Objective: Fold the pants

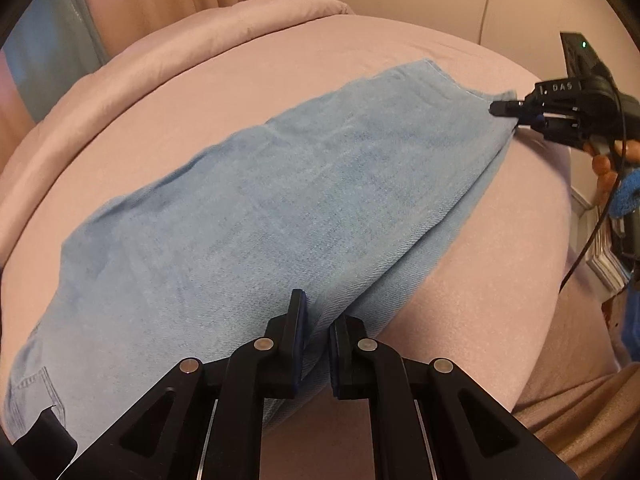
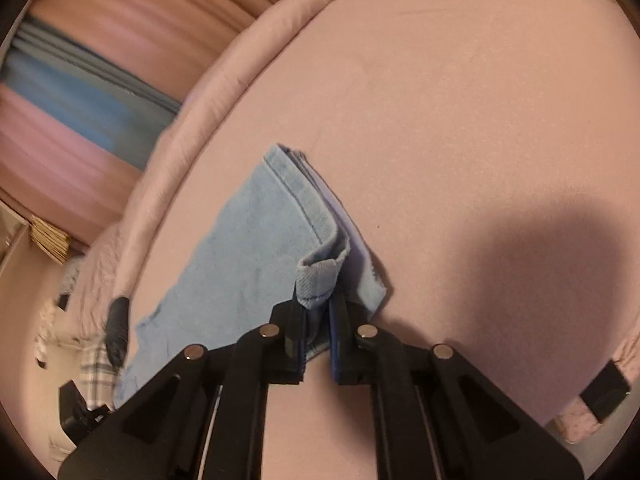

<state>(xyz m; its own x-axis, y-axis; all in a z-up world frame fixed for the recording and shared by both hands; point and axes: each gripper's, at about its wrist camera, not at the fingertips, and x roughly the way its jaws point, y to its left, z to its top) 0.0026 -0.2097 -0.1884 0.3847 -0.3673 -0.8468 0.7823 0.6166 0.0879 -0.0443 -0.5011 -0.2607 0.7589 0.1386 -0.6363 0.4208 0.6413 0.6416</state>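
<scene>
Gripping 1 pr jeans: left tool, right tool.

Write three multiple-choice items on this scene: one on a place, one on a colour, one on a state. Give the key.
1. Where do the pants lie?
A. on a pink bed cover
B. on a wooden floor
C. in a basket

2. What colour are the pants?
A. black
B. light blue
C. green

3. What is the right tool doing?
A. hanging open over the bed
B. gripping a metal bar
C. clamping the hem of a leg

Key: 1 A, pink fabric surrounds the denim; 2 B, both views show pale denim; 3 C, the hem sits between its fingers.
</scene>
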